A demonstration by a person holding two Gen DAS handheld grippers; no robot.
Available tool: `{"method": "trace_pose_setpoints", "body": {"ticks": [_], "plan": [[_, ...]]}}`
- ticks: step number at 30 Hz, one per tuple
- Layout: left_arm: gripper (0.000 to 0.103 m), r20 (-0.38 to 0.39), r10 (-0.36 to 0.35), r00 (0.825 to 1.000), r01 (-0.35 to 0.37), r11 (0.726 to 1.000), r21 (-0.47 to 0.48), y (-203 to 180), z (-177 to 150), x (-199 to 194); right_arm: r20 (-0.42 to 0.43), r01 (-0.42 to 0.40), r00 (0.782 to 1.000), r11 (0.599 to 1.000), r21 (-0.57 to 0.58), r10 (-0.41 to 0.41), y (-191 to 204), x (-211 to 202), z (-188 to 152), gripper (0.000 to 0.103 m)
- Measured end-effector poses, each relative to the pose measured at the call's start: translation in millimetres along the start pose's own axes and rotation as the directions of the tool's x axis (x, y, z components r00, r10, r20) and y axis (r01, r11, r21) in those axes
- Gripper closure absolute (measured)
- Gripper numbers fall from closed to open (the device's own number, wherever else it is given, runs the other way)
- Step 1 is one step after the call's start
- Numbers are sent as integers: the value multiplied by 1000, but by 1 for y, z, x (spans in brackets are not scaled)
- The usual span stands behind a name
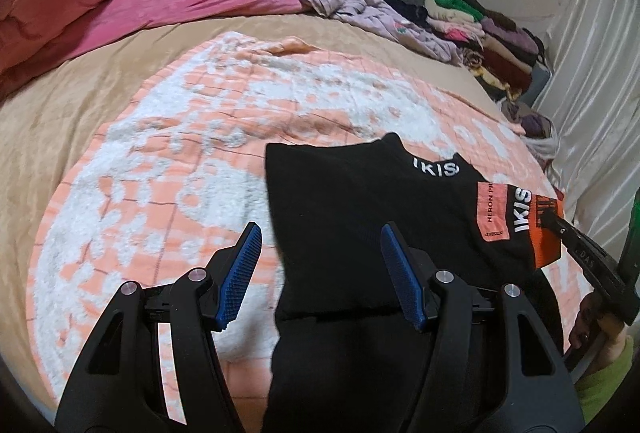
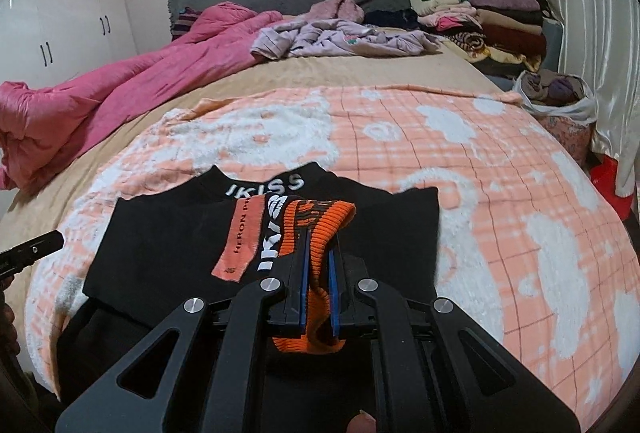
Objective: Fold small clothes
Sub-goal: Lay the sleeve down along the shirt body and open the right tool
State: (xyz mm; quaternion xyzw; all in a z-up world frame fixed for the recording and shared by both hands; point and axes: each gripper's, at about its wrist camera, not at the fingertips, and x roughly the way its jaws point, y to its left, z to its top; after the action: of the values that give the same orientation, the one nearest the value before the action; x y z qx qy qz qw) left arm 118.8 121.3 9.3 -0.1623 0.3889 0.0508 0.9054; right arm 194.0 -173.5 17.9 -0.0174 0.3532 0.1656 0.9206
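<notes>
The right gripper (image 2: 318, 257) is clamped shut on the orange ribbed cuff (image 2: 320, 229) of a sleeve, while the left gripper (image 1: 320, 253) hangs with its blue pads spread apart and nothing between them. The garment is a small black top (image 1: 360, 201) with white lettering at the collar, lying flat on an orange-and-white patterned blanket (image 2: 480, 193) near the front edge of a bed. The held sleeve is drawn across the chest of the top, its orange patch (image 2: 240, 241) facing up.

To do this fold well, the sleeve probably wants laying straight and flat across the body — cuff inside the outline, no twist — before the pads let go. The free left gripper hovers over the top's left side and could pin or smooth that edge.

Open blanket stretches well beyond the top on every far side. A crumpled pink quilt (image 1: 120, 1) lies well off to the left; loose lilac clothes (image 2: 340, 37) and stacked folded garments (image 2: 492, 17) sit far back by the headboard — no obstacle here.
</notes>
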Motion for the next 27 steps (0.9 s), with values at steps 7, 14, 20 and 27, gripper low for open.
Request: {"method": "trace_pose_setpoints", "body": {"ticks": [7,14,20,27], "plan": [[49,-35,4,999,-2,998,57,-20,0,20,-21,26,999,999,26,-25,-7,7,-7,94],[49,-74,17,997,-9,994,105,-33,-7,37,-45,71,997,995,70,-68,-17,10,-17,80],[49,-117,59,991,-40,987,156,-38,-14,54,-77,10,997,1000,17,-9,2,14,-27,73],[49,-154,66,986,-38,983,178,-36,-23,65,-111,-63,992,994,-84,54,38,20,-32,66]]}}
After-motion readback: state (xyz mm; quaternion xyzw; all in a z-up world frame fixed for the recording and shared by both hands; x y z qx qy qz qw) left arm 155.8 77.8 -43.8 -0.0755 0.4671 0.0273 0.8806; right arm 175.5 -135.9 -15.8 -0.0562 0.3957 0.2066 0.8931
